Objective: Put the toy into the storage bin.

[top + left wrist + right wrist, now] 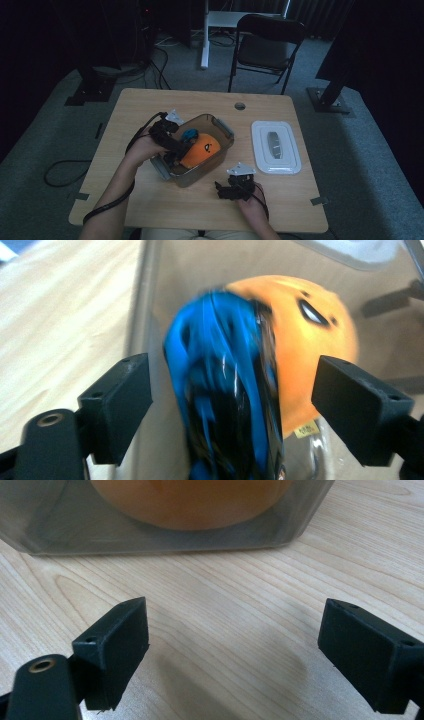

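Dim room, dark curtains, grey carpet, a black folding chair point(267, 45) beyond a pale wooden counter point(150, 200). At left, a forearm reaching in from the bottom edge, left tongs point(176, 147) dipped over the near-left end of a translucent brown bin point(224, 131) standing mid-counter. Seen from the left gripper view: left tongs point(232, 400) spread wide, jaws standing clear on either side of a blue and black toy point(225, 390), blurred, no pad pressing on it. Toy lying inside the bin, leaning against an orange plush point(310, 350) with a small dark eye marking; same orange plush point(202, 147) filling the middle of the bin from above, a blue bit point(190, 134) just behind it. Farther right and nearer the front edge, right tongs point(231, 191) resting low over bare wood, just short of the bin's near corner. Right gripper view: right tongs point(232, 645) wide apart, nothing between, bin wall point(300, 525) ahead. Far right, a white lid point(276, 147) lying flat, well apart from the bin.
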Demonstrator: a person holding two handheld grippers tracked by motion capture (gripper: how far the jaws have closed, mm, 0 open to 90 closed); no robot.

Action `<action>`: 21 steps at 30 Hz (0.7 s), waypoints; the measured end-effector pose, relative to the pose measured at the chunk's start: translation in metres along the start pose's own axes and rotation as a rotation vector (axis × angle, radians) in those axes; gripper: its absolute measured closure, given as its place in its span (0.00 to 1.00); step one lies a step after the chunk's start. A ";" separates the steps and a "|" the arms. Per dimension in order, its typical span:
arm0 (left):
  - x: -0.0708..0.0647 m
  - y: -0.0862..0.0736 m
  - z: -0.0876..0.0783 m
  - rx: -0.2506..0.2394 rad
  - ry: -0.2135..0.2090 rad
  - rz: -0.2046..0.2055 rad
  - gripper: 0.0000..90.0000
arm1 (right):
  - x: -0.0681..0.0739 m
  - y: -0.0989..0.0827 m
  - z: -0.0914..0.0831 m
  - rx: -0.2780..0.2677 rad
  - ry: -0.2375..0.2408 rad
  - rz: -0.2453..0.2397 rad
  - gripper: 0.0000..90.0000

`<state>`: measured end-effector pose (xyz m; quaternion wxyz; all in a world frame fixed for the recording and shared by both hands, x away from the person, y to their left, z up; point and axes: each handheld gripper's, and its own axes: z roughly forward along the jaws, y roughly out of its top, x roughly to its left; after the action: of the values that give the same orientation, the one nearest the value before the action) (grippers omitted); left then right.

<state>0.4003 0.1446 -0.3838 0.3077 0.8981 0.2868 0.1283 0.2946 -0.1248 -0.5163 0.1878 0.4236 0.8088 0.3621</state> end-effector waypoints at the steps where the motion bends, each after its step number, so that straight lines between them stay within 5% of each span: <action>1: 0.000 0.000 0.000 0.000 0.000 0.000 0.19 | 0.000 0.000 0.000 0.000 0.001 -0.001 0.14; 6: 0.006 -0.007 -0.013 -0.037 -0.009 -0.032 0.13 | 0.000 0.001 0.000 -0.003 -0.001 -0.005 0.14; 12: 0.018 -0.020 -0.028 -0.096 0.034 -0.075 0.12 | 0.001 0.002 -0.001 -0.003 -0.001 -0.007 0.14; 21: 0.045 -0.045 -0.044 -0.156 0.074 -0.191 0.12 | 0.002 0.003 0.000 -0.002 0.001 -0.013 0.14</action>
<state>0.3992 0.2213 -0.3751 0.3765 0.8349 0.3711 0.1533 0.2952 -0.1224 -0.5142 0.1902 0.4180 0.8113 0.3618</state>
